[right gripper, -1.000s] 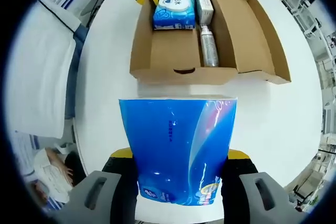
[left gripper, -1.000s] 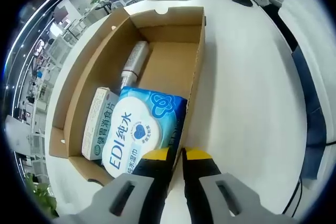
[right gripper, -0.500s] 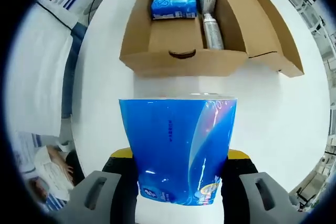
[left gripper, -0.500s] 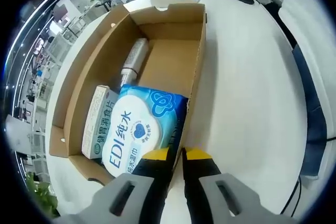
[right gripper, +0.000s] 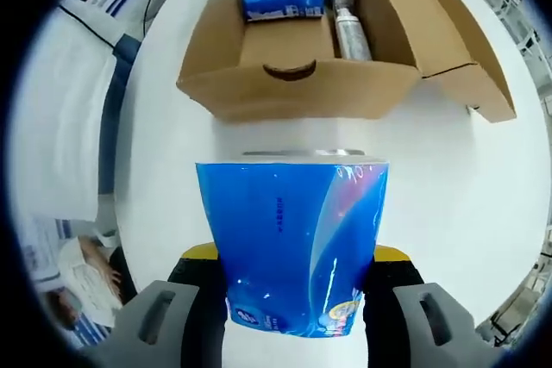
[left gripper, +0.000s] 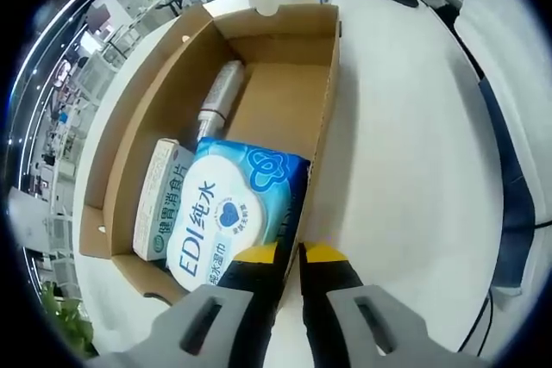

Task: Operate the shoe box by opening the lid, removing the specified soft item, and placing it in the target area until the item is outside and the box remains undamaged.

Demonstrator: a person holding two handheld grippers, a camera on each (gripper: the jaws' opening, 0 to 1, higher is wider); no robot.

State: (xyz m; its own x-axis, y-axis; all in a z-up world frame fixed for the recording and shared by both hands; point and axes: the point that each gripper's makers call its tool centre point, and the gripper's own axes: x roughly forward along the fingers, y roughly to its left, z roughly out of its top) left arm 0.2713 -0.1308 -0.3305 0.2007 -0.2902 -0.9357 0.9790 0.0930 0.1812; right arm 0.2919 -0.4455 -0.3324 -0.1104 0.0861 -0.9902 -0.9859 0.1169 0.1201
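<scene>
Right gripper at bottom centre of the right gripper view, jaws clamped on the sides of the blue soft pack, which is fully out of the shoe box and over the white table. Versus a second ago the box front wall sits higher and closer in that view while the pack sits the same between the jaws, so the camera moved, not the box; judgement: item is extracted, only set-down left. Left gripper at bottom centre of the left gripper view, jaws nearly together, pinching the near box wall beside the wet wipes pack; unchanged. Lid open at upper right.
</scene>
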